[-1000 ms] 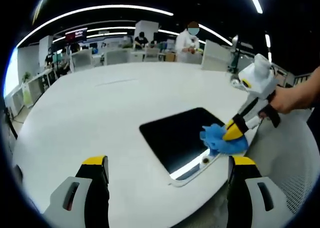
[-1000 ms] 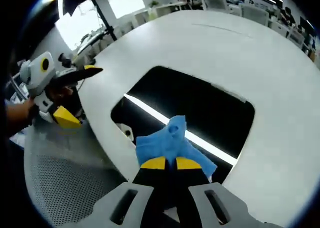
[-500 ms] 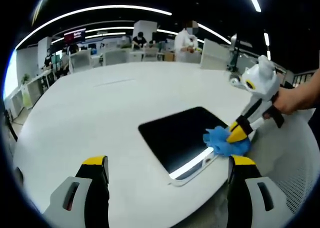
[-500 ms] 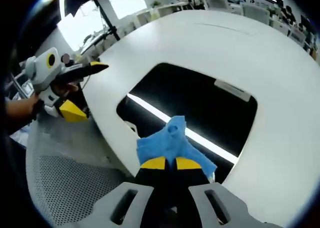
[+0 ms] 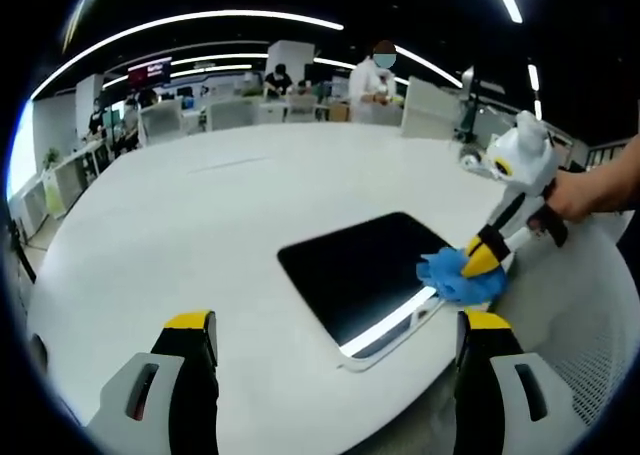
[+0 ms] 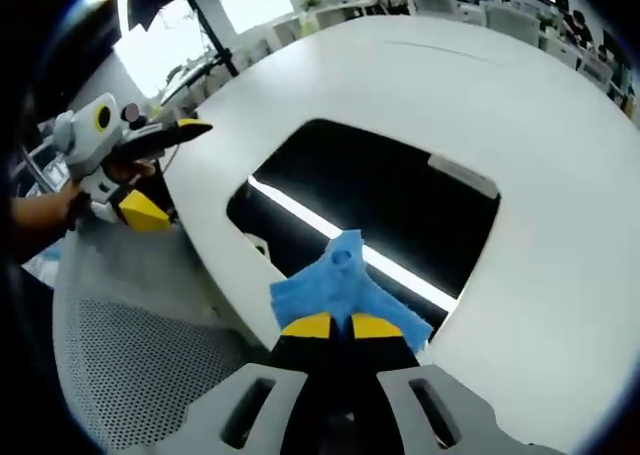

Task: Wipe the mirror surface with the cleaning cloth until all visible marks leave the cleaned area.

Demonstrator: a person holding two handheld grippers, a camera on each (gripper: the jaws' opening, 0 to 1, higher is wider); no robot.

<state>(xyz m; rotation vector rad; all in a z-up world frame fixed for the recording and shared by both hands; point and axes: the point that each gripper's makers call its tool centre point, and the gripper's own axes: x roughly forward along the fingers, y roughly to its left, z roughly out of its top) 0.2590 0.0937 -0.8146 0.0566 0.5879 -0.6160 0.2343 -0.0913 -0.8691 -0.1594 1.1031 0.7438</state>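
Note:
A dark rectangular mirror (image 5: 355, 275) (image 6: 375, 195) lies flat on the white round table (image 5: 200, 215), near its edge. My right gripper (image 6: 331, 326) is shut on a blue cleaning cloth (image 6: 340, 287), which rests at the mirror's near edge. In the left gripper view that same cloth (image 5: 455, 275) sits at the mirror's right corner under the right gripper (image 5: 485, 260), held by a person's hand (image 5: 575, 195). My left gripper (image 5: 335, 325) stands open over the table's near edge with nothing between its jaws. It also appears at the left of the right gripper view, left gripper (image 6: 150, 175).
A mesh chair seat (image 6: 130, 375) lies beyond the table's edge beside the mirror. The table (image 6: 480, 85) stretches bare past the mirror. Desks, chairs and people (image 5: 375, 75) stand in the far background.
The right gripper has slid the cloth along the mirror toward its right corner and the table's edge. The left gripper has stayed put, open.

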